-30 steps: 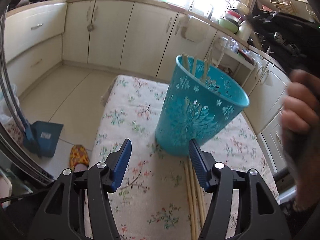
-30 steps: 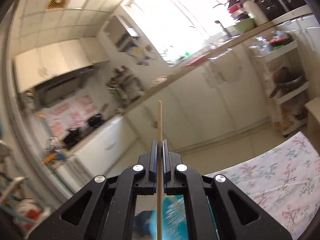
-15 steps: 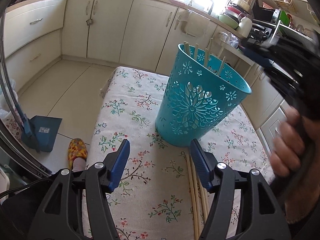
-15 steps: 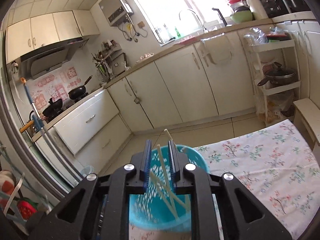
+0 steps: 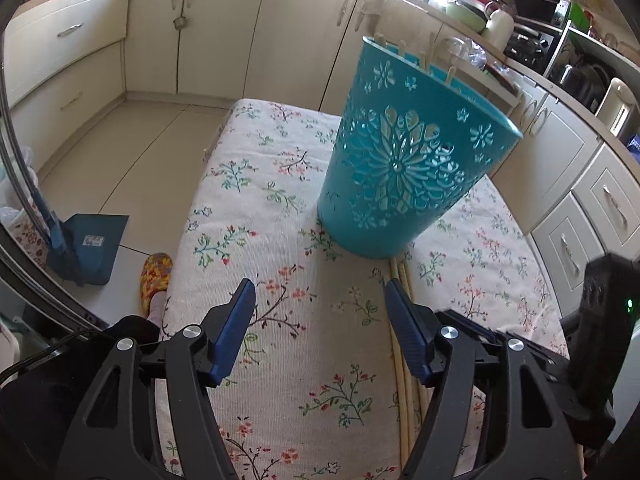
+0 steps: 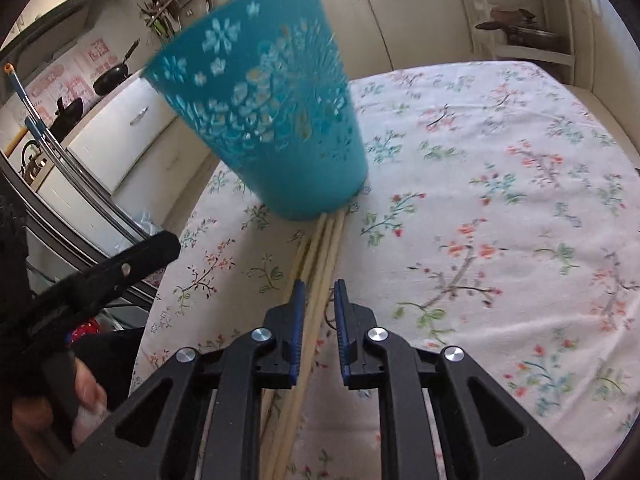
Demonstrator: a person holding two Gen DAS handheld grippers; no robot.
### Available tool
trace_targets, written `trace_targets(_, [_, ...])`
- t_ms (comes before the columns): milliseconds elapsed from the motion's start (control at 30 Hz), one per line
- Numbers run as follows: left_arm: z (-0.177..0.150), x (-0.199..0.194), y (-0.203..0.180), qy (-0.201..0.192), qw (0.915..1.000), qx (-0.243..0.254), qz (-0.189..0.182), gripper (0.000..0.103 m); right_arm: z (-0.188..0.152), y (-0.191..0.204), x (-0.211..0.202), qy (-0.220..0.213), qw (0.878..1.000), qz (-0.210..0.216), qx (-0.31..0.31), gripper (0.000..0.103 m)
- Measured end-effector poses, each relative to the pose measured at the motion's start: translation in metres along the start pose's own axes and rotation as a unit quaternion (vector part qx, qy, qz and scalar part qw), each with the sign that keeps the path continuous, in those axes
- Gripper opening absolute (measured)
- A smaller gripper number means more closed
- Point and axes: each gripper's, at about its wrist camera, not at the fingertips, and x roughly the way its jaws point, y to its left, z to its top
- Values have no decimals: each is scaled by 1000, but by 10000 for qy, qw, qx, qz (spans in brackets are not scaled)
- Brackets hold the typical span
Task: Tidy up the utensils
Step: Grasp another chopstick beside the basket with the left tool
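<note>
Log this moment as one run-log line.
left gripper: opening, empty, facing teal basket | right gripper: closing, not yet gripping chopsticks on cloth | chopsticks in basket: some

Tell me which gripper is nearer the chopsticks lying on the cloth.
Right. The right gripper hangs over the chopsticks, its gap in line with them, closing. The left gripper sits beside them, opening over bare cloth.
</note>
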Motion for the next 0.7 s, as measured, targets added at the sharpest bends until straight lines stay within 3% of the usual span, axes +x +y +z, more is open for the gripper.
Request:
trace_targets(167, [0,5,1,82,10000,-36,37,65,2,0,17,111,9996,-234,-131,13])
trace_targets(400, [-2,12,-2,188,9998,-3,38,66,1,-19,13,46,9996,100,268,12])
trace_targets(700, [-4,22,-17,315,9992,207,124,66,4,-1,18,282,9973,-403,-554,8])
